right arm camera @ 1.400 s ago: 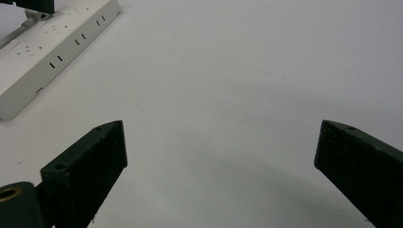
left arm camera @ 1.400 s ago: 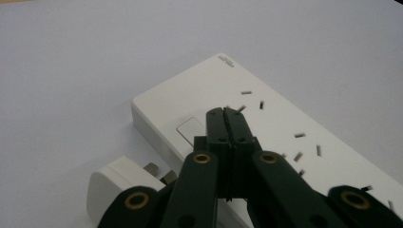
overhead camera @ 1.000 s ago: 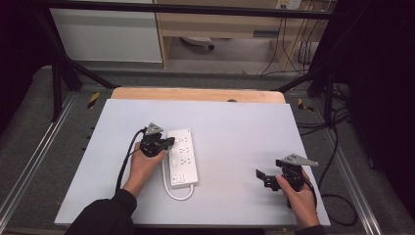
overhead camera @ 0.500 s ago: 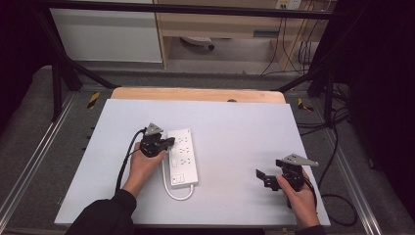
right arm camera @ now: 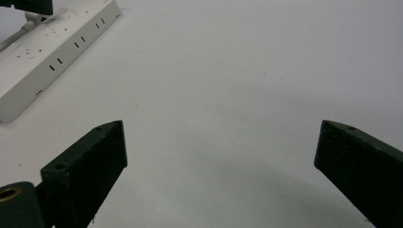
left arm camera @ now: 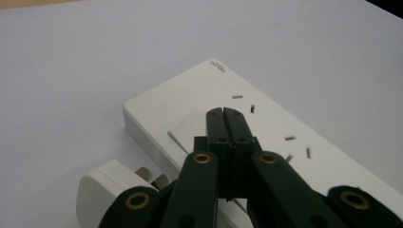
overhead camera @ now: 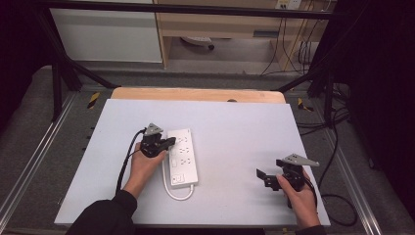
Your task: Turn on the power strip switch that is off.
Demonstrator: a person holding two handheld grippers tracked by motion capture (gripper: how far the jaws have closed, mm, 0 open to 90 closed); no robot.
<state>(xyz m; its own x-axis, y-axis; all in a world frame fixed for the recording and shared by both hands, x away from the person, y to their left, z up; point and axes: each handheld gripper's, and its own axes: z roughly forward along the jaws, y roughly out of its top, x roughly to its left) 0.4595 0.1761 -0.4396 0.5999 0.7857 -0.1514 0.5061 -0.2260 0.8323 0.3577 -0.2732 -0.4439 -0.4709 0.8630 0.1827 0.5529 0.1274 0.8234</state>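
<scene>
On the left, the left tongs are clenched, tips over the white power strip mid-tabletop, apparently pressing its switch; next, lift away. On the right, the right tongs rest released.

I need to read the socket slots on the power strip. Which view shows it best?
The left gripper view: the power strip is close, slots sharp. The high view shows all of it, small; the right gripper view shows part of it at a corner.
</scene>
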